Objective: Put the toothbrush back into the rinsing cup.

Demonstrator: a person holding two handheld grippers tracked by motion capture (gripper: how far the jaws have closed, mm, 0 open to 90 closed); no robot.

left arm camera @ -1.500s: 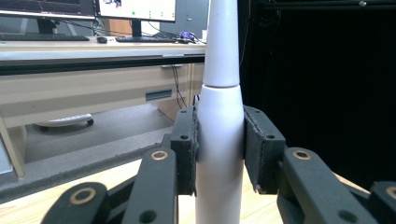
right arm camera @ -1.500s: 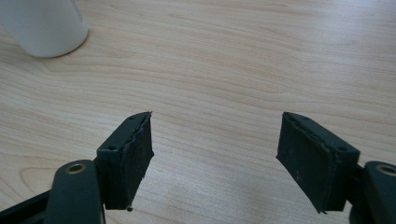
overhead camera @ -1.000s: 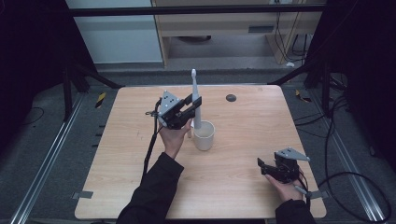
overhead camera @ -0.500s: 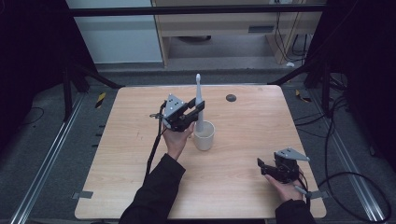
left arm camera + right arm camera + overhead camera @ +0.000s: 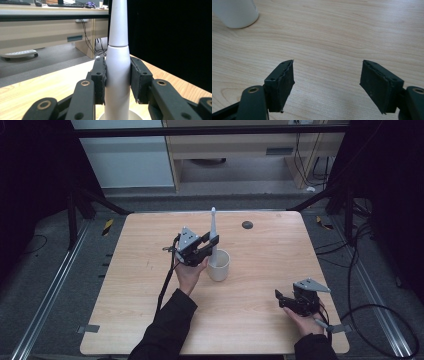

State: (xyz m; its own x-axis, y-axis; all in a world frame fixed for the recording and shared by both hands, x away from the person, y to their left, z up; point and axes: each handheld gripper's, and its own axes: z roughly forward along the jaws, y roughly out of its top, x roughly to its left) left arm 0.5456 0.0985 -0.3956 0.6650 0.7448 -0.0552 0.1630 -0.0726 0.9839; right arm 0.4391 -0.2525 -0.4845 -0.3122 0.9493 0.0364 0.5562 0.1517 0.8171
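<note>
Left tool (image 5: 206,246): jaws pinching the white electric toothbrush (image 5: 118,75), held upright over the white cup (image 5: 218,265) at centre frame of the high view. Right tool (image 5: 284,301): jaws spread, nothing between them, low over the bench (image 5: 260,330) at lower right.

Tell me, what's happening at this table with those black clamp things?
A person holds a two-jaw gripper in each hand. The left gripper is clamped on a white electric toothbrush handle, held upright with its lower end in a white cup near the middle of the wooden table. The right gripper rests at the table's near right corner, jaws open with nothing between them. A small dark disc lies toward the far edge.
</note>
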